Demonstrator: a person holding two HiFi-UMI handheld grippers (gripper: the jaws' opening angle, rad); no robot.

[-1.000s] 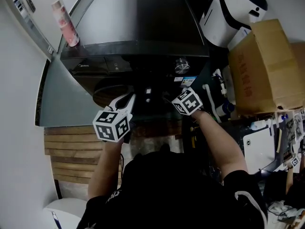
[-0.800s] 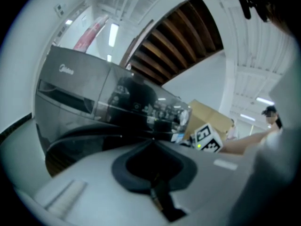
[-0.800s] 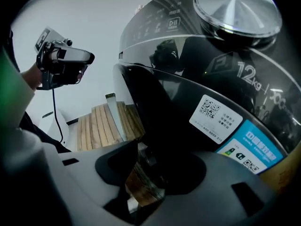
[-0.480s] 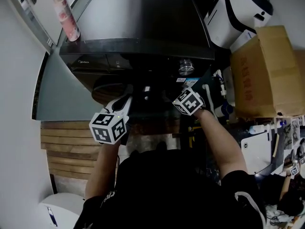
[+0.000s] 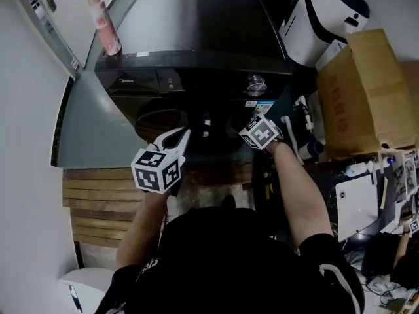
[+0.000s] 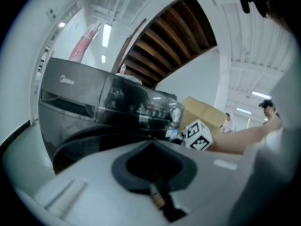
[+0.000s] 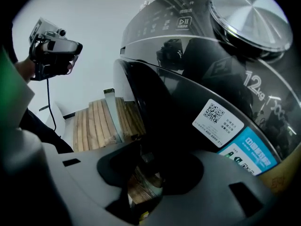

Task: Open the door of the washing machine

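Observation:
The black front-loading washing machine (image 5: 190, 38) stands ahead, with its round door (image 5: 167, 120) facing me. My right gripper (image 5: 241, 128) is at the door's right edge, under the silver knob (image 5: 256, 82). In the right gripper view the door's dark rim (image 7: 134, 102) runs in between the jaws of the right gripper (image 7: 141, 166), which have just been closing on it. My left gripper (image 5: 182, 134) hangs shut and empty in front of the door's lower left, apart from it. In the left gripper view the left gripper (image 6: 151, 145) points at the machine's front (image 6: 89, 102).
A pink bottle (image 5: 106, 28) stands on the machine's left corner. A white appliance (image 5: 324, 15) and a cardboard box (image 5: 363, 90) crowd the right side. A wooden slatted board (image 5: 98, 201) lies on the floor at the left, by a white wall (image 5: 26, 142).
The head view has shifted a little. Both grippers stay at the machine's front, and the right gripper's cube has rolled slightly.

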